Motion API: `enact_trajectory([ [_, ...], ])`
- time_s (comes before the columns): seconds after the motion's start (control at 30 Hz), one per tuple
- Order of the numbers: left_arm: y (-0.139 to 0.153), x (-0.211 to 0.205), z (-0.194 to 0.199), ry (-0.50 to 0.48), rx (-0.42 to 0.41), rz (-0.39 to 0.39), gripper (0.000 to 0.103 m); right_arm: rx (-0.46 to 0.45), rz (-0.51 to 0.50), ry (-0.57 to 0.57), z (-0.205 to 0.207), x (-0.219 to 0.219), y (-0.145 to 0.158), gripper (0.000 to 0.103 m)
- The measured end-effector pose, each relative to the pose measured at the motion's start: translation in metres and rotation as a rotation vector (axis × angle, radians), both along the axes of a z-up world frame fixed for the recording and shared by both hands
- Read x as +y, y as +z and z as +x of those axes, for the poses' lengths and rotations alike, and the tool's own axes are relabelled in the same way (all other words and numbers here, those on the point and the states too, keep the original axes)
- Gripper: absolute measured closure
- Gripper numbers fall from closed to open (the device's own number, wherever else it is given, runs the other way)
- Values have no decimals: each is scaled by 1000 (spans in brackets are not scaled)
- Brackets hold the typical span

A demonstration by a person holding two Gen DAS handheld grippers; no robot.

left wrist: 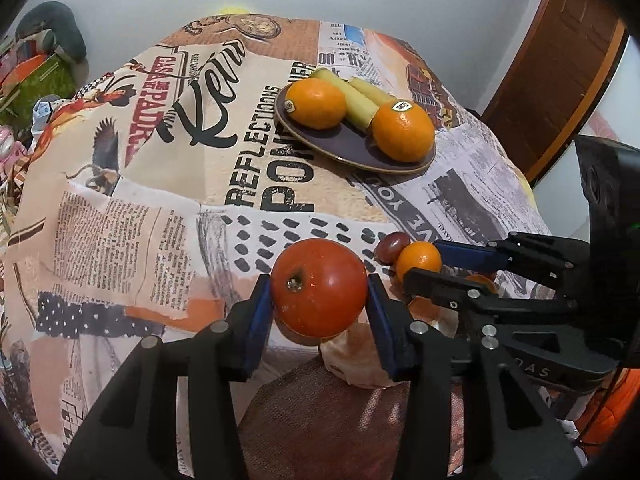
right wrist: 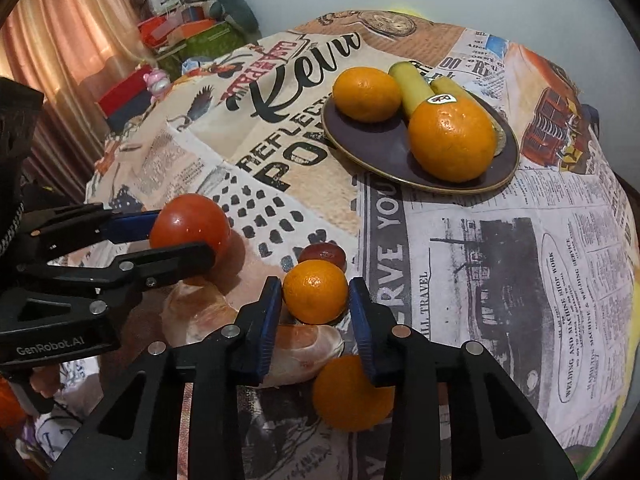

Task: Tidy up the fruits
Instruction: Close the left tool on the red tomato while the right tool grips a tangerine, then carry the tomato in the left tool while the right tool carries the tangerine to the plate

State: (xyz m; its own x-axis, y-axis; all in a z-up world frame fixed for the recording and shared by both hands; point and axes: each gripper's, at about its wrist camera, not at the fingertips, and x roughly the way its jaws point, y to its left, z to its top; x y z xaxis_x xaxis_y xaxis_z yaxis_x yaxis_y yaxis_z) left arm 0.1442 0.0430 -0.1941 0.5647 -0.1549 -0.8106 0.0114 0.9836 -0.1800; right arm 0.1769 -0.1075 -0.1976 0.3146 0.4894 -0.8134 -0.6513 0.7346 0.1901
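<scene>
Left tongs [left wrist: 320,300] are clamping a tomato [left wrist: 319,288]; right tongs [right wrist: 314,300] are clamping a mandarin [right wrist: 315,291]; plate [right wrist: 384,152] is holding two oranges [right wrist: 452,140] and bananas [right wrist: 412,86].

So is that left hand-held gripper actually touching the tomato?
Touching. In the left wrist view, the left hand-held gripper has both blue pads pressed against the sides of the tomato.

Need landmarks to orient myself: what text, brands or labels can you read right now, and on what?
"GenRobot.AI": black body of the left gripper.
"Kew", "REFLECTIONS", "CASA DE PADRE": printed newspaper-collage tablecloth.
"WELDING AND MACHINE SHOP WORK", "TRAVEL": same tablecloth, near side.
"...DAS": partial letters on the black right gripper, rest hidden.
Stickers on the two large oranges on the dark round plate: too small to read.
Fine newsprint columns: blurred.
</scene>
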Motion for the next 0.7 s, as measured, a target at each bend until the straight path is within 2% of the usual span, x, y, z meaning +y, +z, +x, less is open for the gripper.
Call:
enact_trajectory([
  [0.17,7,-3,4,-5,-17,-7,58,-25,19,-10,-2,-8,10,72],
  [0.7,50,-18,41,-36,-135,-16,57,-183,90,-152,24,-48,67,72],
])
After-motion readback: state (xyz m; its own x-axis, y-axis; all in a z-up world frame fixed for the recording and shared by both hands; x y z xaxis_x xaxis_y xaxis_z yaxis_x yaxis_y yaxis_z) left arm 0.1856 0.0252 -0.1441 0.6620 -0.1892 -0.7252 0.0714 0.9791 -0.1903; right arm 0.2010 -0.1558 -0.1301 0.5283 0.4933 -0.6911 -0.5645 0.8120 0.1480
